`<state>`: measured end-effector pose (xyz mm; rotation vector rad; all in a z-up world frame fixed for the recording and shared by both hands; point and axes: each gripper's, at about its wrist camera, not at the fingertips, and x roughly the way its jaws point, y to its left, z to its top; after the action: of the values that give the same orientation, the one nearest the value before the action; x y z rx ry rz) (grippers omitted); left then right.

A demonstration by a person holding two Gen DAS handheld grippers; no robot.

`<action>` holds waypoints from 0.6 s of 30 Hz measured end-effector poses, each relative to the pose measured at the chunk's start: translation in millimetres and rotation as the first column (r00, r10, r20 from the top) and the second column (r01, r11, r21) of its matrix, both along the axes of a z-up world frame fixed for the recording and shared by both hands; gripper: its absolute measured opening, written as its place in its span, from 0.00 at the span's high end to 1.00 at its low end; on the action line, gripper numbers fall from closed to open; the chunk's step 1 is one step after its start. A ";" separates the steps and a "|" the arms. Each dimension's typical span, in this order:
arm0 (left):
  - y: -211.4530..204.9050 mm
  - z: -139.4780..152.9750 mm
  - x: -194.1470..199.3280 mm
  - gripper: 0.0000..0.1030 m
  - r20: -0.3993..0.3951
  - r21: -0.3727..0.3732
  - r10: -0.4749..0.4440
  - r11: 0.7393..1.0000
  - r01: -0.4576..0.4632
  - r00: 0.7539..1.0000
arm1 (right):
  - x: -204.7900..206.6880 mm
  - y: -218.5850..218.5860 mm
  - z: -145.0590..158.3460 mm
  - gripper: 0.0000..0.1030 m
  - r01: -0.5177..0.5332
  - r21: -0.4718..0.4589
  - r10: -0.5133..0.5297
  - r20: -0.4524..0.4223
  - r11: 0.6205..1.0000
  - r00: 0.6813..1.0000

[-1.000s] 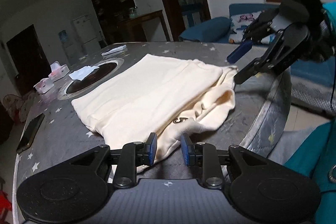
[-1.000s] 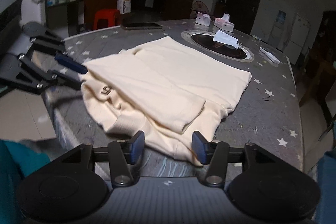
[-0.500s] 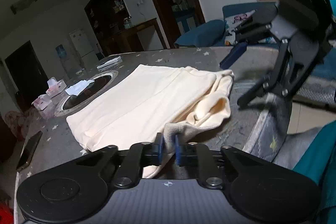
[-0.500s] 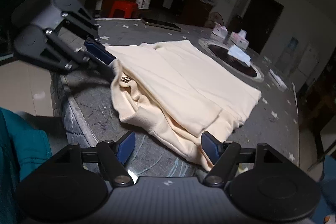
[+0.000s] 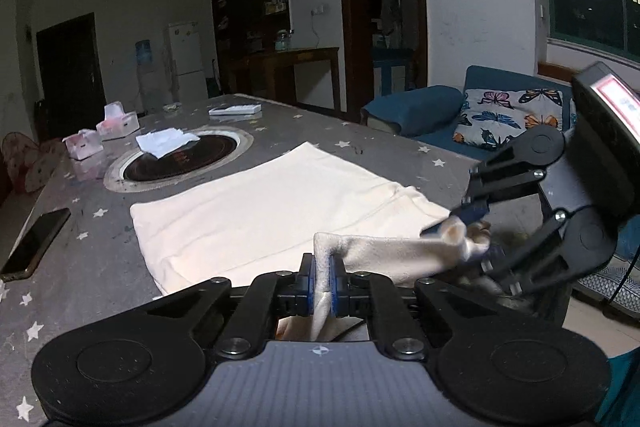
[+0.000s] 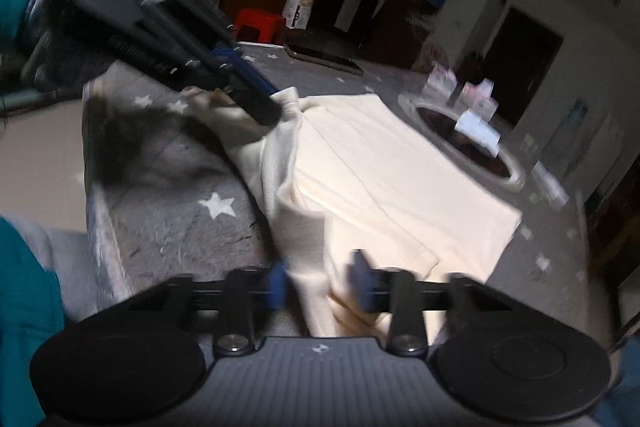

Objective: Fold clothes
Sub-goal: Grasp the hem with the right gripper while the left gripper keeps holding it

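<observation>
The cream garment (image 5: 272, 211) lies partly folded on the starred table (image 5: 96, 259), its near hem lifted off the surface at the table's front edge. The left gripper (image 5: 322, 287) is clamped on one end of that hem, cloth squeezed between its blue pads. The right gripper (image 6: 320, 285) straddles the other end; in its own blurred view the pads stand a little apart with cloth between them, while the left view shows its fingers closed around the bunched corner, so whether it truly pinches cannot be told.

The step in hand looks like the start of the lengthwise fold: both near corners raised, ready to be carried away over the flat part. The next move calls for equal lift and a level hem.

Beyond the garment sits the round hotplate (image 5: 180, 163) with a tissue (image 5: 166, 141) on it; a phone (image 5: 34, 245) lies well to the left. The fold's path looks open.
</observation>
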<state>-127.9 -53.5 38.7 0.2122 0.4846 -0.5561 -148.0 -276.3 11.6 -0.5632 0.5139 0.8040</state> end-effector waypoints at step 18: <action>12.0 -32.7 -31.3 0.83 0.053 0.267 -0.031 0.964 0.016 0.998 | 36.6 -14.9 32.7 0.88 0.103 0.156 -0.075 -0.174 0.982 0.982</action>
<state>-159.3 -41.5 6.0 0.4900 0.5019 -0.5055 -111.4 -291.3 44.3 -0.3187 0.6166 0.8033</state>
